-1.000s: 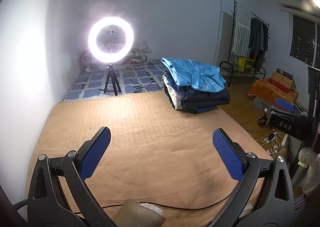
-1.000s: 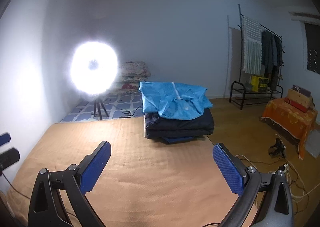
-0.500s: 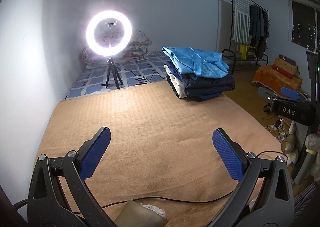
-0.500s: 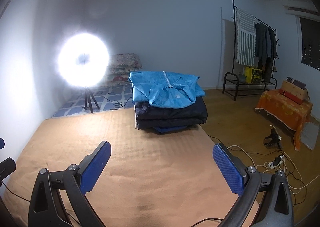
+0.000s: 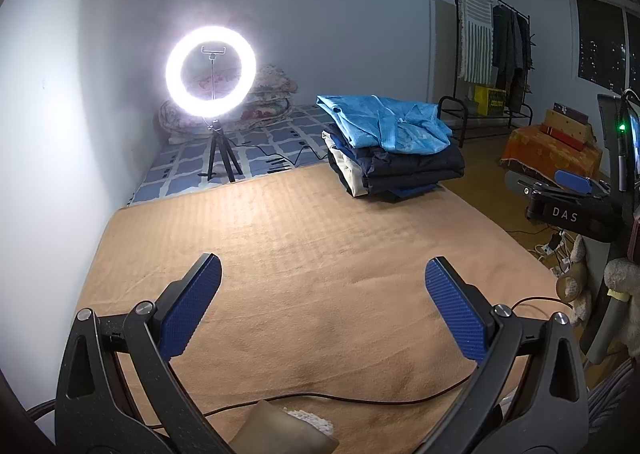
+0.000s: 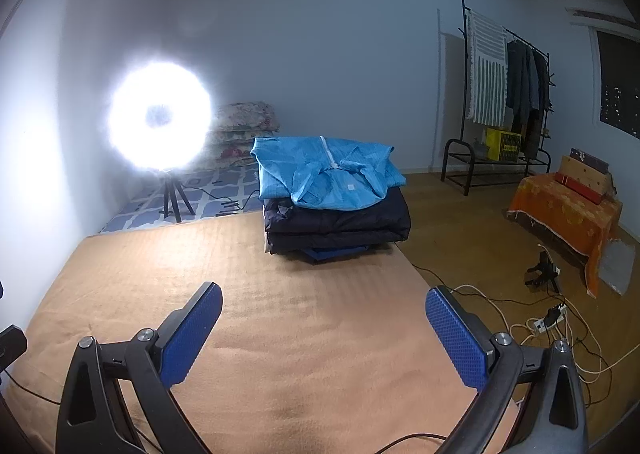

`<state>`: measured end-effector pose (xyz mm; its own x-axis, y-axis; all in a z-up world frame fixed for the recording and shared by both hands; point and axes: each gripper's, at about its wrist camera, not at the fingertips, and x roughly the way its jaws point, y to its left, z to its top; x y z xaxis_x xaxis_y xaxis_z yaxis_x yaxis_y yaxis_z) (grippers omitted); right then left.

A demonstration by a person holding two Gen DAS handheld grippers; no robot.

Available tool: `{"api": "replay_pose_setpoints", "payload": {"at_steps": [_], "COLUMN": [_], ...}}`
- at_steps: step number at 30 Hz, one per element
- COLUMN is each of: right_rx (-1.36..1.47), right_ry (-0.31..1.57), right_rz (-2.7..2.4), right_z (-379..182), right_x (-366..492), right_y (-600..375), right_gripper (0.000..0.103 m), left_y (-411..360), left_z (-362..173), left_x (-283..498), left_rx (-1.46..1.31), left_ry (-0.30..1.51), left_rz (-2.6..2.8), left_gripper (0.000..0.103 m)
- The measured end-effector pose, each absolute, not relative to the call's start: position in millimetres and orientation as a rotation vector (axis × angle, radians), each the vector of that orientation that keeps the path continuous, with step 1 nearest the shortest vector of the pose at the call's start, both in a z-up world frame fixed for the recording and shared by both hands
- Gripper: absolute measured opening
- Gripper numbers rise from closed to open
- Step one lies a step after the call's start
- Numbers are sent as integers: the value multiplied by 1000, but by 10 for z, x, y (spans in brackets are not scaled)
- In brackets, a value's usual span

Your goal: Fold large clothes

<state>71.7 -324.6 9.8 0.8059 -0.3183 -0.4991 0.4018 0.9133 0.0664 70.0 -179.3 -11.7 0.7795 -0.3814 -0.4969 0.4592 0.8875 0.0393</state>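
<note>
Tan blanket [image 5: 304,254] covers a low bed beside a white wall, with a patterned mat [image 5: 240,158] behind it and a wooden floor [image 6: 472,238] to the right. One lit ring light [image 5: 211,64] stands on a tripod on the mat; one clothes rack [image 6: 500,94] stands by the far wall. One stack of folded clothes [image 6: 334,210] sits at the bed's far right corner, a light blue garment [image 6: 324,178] on top, its zipper running away from the right camera, the stack's long side across the view. Left gripper [image 5: 322,296] and right gripper [image 6: 324,324] hover over the blanket, fingers spread wide, holding nothing.
</note>
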Motion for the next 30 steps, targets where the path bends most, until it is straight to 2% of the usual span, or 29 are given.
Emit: {"api": "replay_pose_setpoints", "payload": {"at_steps": [30], "right_rx": [170], "right_ry": [525], "right_rz": [-387], "right_z": [52], "right_x": [705], "right_y": [-3212], "right_gripper": [103], "left_y": [-1805], "left_z": [-67], "left_x": [654], "left_rx": [175], "left_ry": [472], "left_rz": [-474], "left_gripper": [103]}}
